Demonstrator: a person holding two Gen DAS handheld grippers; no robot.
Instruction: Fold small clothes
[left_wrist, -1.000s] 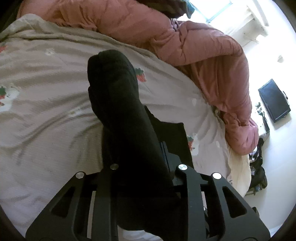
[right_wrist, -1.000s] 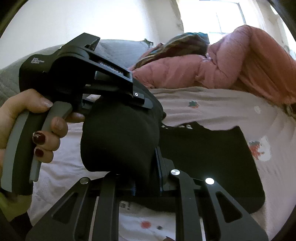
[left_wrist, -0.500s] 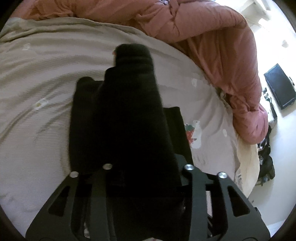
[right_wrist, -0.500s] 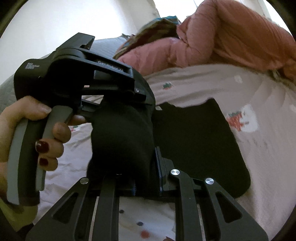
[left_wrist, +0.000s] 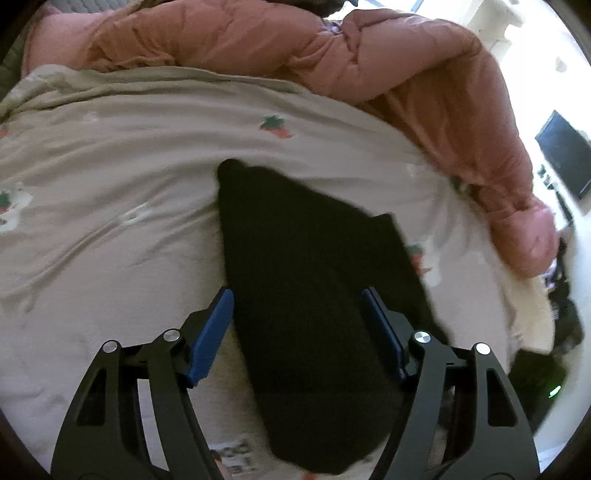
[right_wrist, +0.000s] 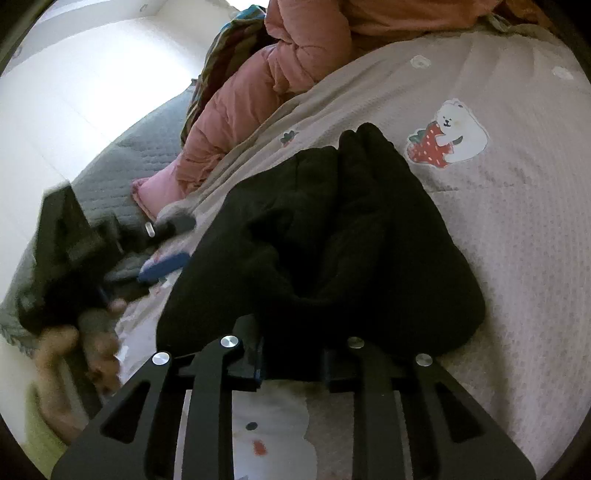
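A black garment (left_wrist: 303, 280) lies in a folded, bunched heap on the strawberry-print bedsheet (left_wrist: 110, 177). In the left wrist view my left gripper (left_wrist: 295, 295) straddles its near end. Its jaws are opening, and the blue pads (left_wrist: 210, 332) stand clear of the cloth. In the right wrist view the same garment (right_wrist: 369, 236) drapes over the tips of my right gripper (right_wrist: 291, 354). Those jaws are starting to open, with cloth still bunched between them and the pads hidden. The left gripper (right_wrist: 170, 243) appears blurred at the left, held by a hand (right_wrist: 99, 350).
A pink puffy quilt (left_wrist: 369, 55) is piled along the far side of the bed. A grey quilted cover (right_wrist: 140, 155) lies beyond it. The bed's edge falls to the floor on the right, where a dark flat screen (left_wrist: 565, 158) and dark clutter (left_wrist: 569, 325) sit.
The left gripper has spread wide and let go of the black garment, which has dropped flat onto the sheet. The right gripper rolled and sank toward the bed with the cloth.
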